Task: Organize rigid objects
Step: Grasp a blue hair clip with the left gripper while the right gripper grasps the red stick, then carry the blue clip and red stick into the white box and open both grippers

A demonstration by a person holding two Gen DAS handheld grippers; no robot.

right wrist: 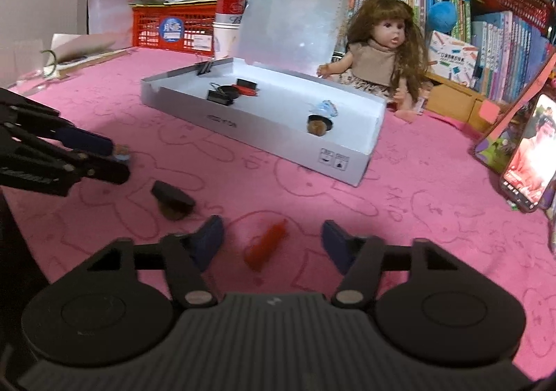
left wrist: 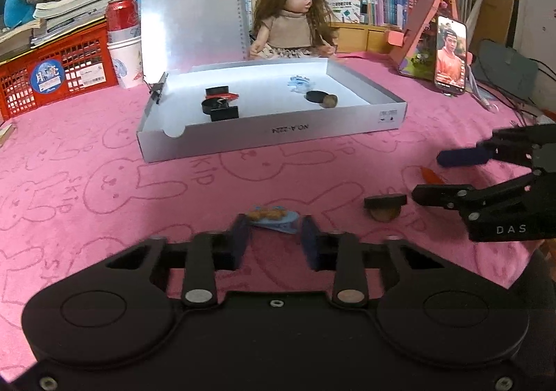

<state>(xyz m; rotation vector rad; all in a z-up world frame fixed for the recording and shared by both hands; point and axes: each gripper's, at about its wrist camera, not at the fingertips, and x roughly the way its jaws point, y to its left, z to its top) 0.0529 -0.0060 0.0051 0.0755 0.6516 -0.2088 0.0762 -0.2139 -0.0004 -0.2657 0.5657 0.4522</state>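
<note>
Blue charm [left wrist: 272,219] | left claw [left wrist: 274,234] angled down, clamping it | right claw [right wrist: 271,241] angled down, apart around red piece [right wrist: 266,245]

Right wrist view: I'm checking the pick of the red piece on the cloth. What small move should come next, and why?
Probably close the right gripper further on the small red plastic piece. It lies on the pink cloth between the fingers, which stand clear of it on both sides.
</note>
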